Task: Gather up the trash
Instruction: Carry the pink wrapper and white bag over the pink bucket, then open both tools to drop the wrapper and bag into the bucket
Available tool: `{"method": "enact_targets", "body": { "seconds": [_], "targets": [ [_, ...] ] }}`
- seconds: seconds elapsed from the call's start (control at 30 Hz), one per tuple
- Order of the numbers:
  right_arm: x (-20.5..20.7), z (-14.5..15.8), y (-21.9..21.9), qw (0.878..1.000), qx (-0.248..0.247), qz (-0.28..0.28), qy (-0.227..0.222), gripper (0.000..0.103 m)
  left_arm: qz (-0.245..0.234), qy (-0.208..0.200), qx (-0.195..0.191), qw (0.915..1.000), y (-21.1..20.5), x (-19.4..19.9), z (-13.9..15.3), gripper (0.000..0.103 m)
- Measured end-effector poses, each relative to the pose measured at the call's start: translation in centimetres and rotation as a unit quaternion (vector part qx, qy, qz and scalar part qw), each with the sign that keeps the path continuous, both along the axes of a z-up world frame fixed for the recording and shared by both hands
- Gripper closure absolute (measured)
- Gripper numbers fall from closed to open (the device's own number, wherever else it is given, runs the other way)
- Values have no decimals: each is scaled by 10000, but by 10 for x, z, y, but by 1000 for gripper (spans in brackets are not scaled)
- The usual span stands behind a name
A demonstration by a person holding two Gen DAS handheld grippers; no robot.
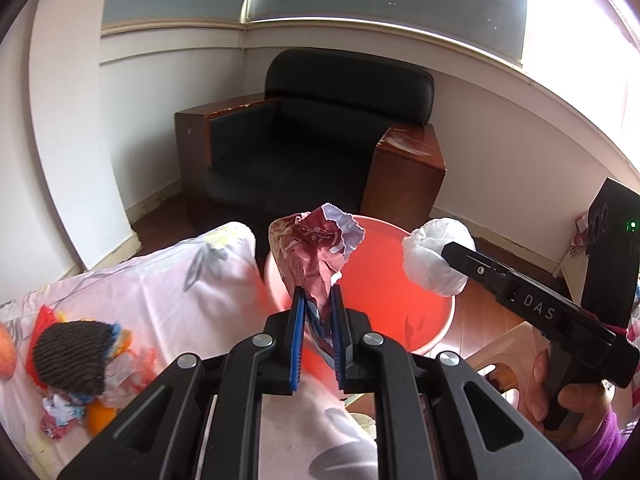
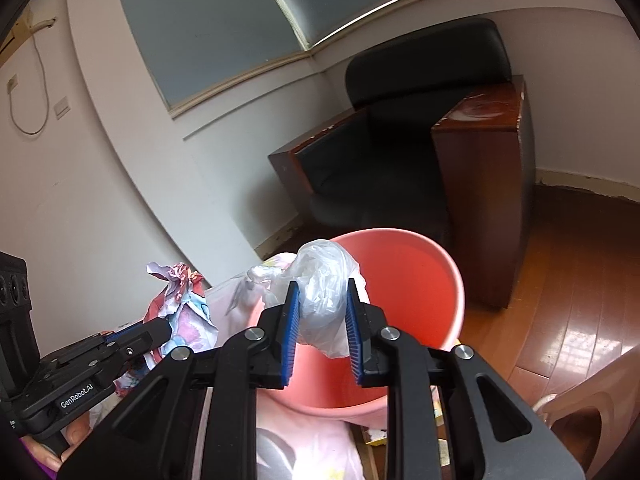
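My left gripper (image 1: 317, 294) is shut on a crumpled red and white paper wrapper (image 1: 316, 242), held just over the near rim of a red plastic bucket (image 1: 392, 280). My right gripper (image 2: 322, 290) is shut on a crumpled clear plastic bag (image 2: 324, 280), held over the same bucket (image 2: 408, 280). In the left wrist view the right gripper (image 1: 450, 250) comes in from the right with the white bag (image 1: 434, 258) above the bucket's far rim. In the right wrist view the left gripper (image 2: 162, 326) and its wrapper (image 2: 182, 304) are at the lower left.
A bed with a pink floral sheet (image 1: 160, 280) lies left of the bucket, with a knitted toy (image 1: 72, 350) and scraps (image 1: 60, 420) on it. A black armchair (image 1: 312, 136) with wooden sides stands in the corner. Wooden floor (image 2: 560, 280) spreads right; a plastic stool (image 2: 592, 408) is near.
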State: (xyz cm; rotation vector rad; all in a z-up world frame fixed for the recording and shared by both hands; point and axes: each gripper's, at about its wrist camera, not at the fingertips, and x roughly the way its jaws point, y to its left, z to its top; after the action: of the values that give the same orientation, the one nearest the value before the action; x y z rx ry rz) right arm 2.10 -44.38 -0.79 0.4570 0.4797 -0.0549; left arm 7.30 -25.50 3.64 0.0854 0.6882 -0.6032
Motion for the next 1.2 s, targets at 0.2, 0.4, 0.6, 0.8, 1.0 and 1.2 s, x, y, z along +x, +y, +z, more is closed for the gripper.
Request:
{"method": "enact_targets", "body": {
  "seconds": [0.2,0.4,0.6,0.8,1.0,1.2],
  "targets": [
    [2,-9,-13,9998,48,-152,95,81,-108,41,-24,9999,-19,12,-4,92],
    [6,-14,-24,9994,85,-298,177,81,-201,78,-12,9998,-37,21,-9,92],
    [9,-23,-32,9986,139,-380,330,81,-270,231,27,9994,-51,31,-21,92],
    [17,-32,-34,9980,179,-362,488,81,-363,368,133,9986,-65,38,-34,91],
    [23,-38,-30,9979,182,-278,556,81,-342,531,200,9978,-66,44,-46,90],
    [32,-42,-27,9970,208,-207,717,80,-189,625,209,9976,-62,49,-52,85]
  ]
}}
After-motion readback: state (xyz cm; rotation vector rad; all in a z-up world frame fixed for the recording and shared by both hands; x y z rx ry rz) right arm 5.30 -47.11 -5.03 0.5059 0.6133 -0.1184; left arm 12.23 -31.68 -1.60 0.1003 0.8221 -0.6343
